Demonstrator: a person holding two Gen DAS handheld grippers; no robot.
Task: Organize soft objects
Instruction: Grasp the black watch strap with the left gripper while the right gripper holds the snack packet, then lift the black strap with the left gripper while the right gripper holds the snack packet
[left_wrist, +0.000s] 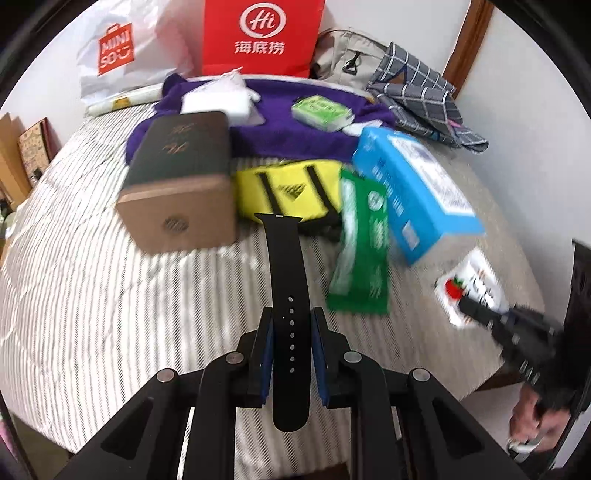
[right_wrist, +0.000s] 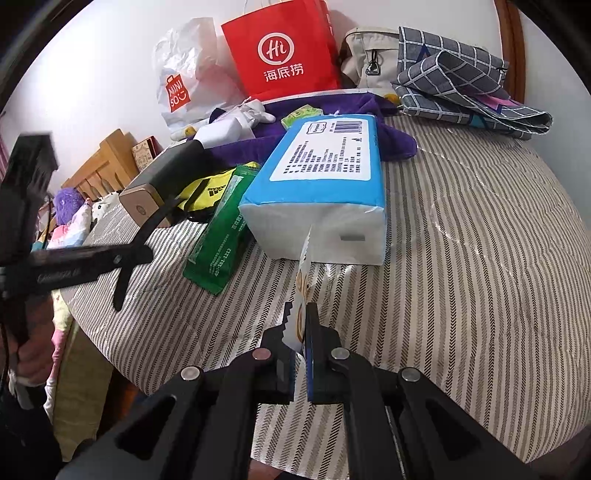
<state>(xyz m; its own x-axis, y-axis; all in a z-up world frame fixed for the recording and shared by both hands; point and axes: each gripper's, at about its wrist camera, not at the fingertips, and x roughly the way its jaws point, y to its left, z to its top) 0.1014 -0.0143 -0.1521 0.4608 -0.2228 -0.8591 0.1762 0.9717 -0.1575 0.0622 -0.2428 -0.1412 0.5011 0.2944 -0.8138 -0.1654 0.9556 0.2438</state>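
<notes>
My left gripper (left_wrist: 291, 312) is shut on a black watch strap (left_wrist: 284, 258), which sticks out ahead of the pads over the striped bed cover (left_wrist: 110, 295). In the right wrist view the same gripper (right_wrist: 144, 254) hangs at the left with the strap (right_wrist: 123, 284) drooping from it. My right gripper (right_wrist: 301, 308) is shut on a thin white packet (right_wrist: 303, 273), seen edge-on. From the left wrist view that packet (left_wrist: 469, 280) shows a red fruit print. Straight ahead lie a blue tissue pack (right_wrist: 325, 162), a green wipes pack (right_wrist: 221, 240) and a yellow sports item (left_wrist: 288, 188).
A brown and green box (left_wrist: 181, 177) stands left of the yellow item. Behind lie a purple towel (left_wrist: 295, 136) with small packs on it, a red paper bag (left_wrist: 262, 37), a white shopping bag (left_wrist: 122, 51), a beige backpack (left_wrist: 351, 59) and checked cloth (left_wrist: 417, 99). The wooden headboard (right_wrist: 107, 162) is at the left.
</notes>
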